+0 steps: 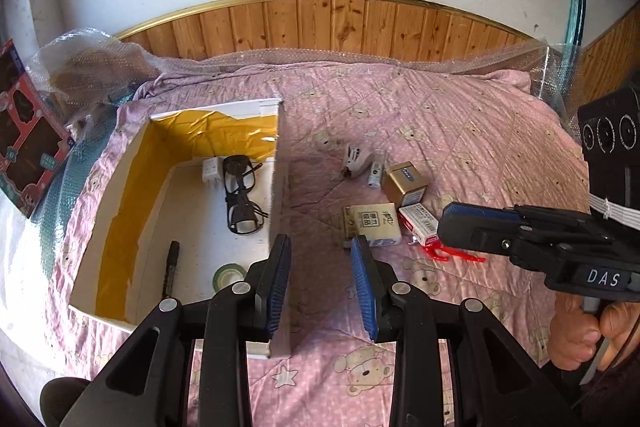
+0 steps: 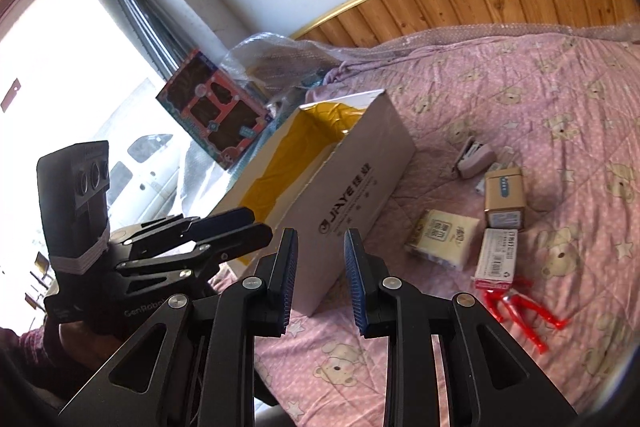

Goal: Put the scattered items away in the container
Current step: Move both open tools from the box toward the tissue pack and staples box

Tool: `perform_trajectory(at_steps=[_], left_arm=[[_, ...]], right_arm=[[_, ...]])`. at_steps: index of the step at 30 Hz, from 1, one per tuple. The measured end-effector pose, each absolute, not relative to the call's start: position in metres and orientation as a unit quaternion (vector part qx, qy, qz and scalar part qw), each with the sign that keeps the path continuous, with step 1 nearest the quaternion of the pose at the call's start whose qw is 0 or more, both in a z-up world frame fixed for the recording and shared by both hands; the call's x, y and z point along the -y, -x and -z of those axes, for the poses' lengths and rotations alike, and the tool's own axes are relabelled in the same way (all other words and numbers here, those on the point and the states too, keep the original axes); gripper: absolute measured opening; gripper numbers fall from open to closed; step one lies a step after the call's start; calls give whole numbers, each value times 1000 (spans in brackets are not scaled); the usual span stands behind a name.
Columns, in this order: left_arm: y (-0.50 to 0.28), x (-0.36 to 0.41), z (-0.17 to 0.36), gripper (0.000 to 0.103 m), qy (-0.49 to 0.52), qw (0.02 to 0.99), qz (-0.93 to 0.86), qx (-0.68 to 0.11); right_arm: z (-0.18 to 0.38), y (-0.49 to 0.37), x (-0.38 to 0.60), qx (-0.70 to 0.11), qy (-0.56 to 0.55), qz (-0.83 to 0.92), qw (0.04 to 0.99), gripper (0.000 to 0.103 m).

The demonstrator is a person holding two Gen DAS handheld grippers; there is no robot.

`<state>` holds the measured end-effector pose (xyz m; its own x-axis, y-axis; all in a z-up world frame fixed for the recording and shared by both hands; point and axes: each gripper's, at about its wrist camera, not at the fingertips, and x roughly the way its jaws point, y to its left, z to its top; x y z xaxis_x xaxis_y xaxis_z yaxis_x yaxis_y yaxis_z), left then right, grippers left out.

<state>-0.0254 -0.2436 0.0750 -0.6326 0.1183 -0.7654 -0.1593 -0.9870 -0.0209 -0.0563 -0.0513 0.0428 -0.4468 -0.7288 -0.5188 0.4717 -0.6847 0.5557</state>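
Both grippers, left gripper [image 1: 320,283] and right gripper [image 2: 320,279], are hovering with fingers apart and empty. The tissue pack [image 1: 372,225] is lying soft and light on the bed [image 1: 440,115], likely best pinched across its short sides.

Glasses [image 1: 241,193] in box [image 1: 280,163]; stapler [image 1: 357,163], tissues [image 1: 374,223] right.

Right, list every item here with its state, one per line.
box: open, part filled
glasses: folded, in box
marker: capped, in box
tape roll: in box
stapler: closed, on quilt
tissue pack: on quilt
left gripper: open, empty
right gripper: open, empty
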Motion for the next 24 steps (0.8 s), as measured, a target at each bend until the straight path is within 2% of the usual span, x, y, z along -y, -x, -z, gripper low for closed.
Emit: perform_trajectory(at_steps=[5,8,13,15,19,24], left_arm=[[42,218,-48,34,450,101,-887,-6],[53,203,-31,40,466,112,-878,-18],[74,188,-8,42,481,125,-867,-20],[82,185,0,45,485,128,-865,-21],[102,182,20,59,495,124,-860,-26],[126,185,47,60,522,119,-845,-2]], right_arm=[[-28,70,29,160,-408,847,301,29],[-18,78,22,159,-422,848,278,29],[-4,86,17,137,-444,851,247,30],[3,89,17,122,-452,852,232,34],[21,97,17,92,-481,849,202,38],[44,107,15,82,-509,837,185,42]])
